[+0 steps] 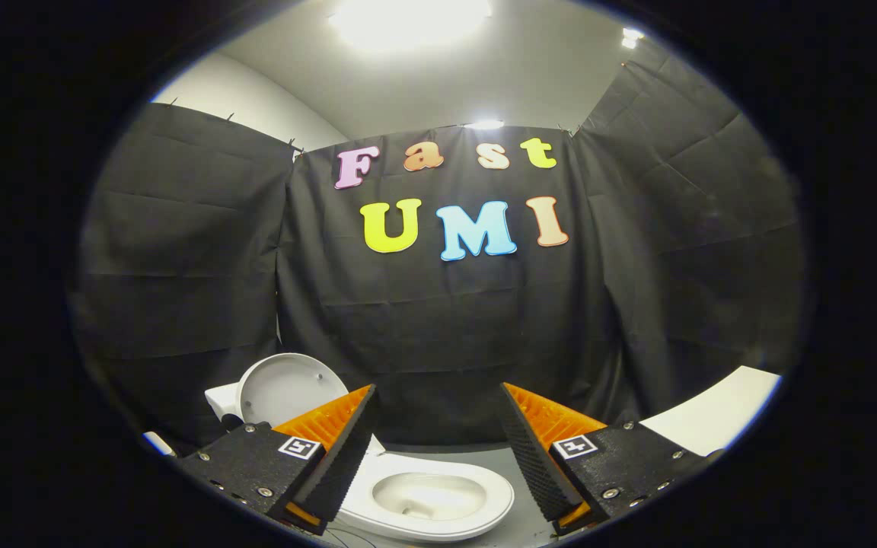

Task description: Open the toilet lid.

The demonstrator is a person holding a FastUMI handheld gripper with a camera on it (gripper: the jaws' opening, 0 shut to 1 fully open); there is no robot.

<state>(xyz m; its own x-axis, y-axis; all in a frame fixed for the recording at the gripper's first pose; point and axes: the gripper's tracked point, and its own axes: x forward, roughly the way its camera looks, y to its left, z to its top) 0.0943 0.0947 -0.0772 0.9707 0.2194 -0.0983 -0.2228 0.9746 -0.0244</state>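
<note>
Black cloth wall (pixel 438 342): draped in panels across the whole background, hung from clips along its top edge, folds running down toward the floor. It closes off the space directly behind the toilet.

Ceiling (pixel 530 76): pale, with a bright ceiling lamp (pixel 408 19) overhead and a smaller light (pixel 484 124) just above the cloth's top edge.

White surface (pixel 720 415): a flat pale slab beyond the right finger; what it belongs to cannot be told.

Floor (pixel 507 457): grey, seen between the fingers and under the toilet.

Toilet (pixel 427 498): white, low, standing on the floor ahead of and below the fingers, partly covered by the left finger. The seat (pixel 484 487) lies flat around the open bowl (pixel 423 495).

Toilet lid (pixel 282 388): raised, standing upright at the rear of the toilet, its rounded inner face turned toward the camera, leaning back near the cloth wall. Its lower right part is hidden by the left finger. A white tank part (pixel 221 399) shows just beside the lid.

Hand-held gripper (pixel 438 434): fingers spread wide apart, holding nothing, touching neither lid nor seat. The left finger (pixel 336 449) overlaps the lid and the near rim of the seat; the right finger (pixel 537 449) stands clear of the toilet. Each finger base carries a small square marker (pixel 300 447).
</note>
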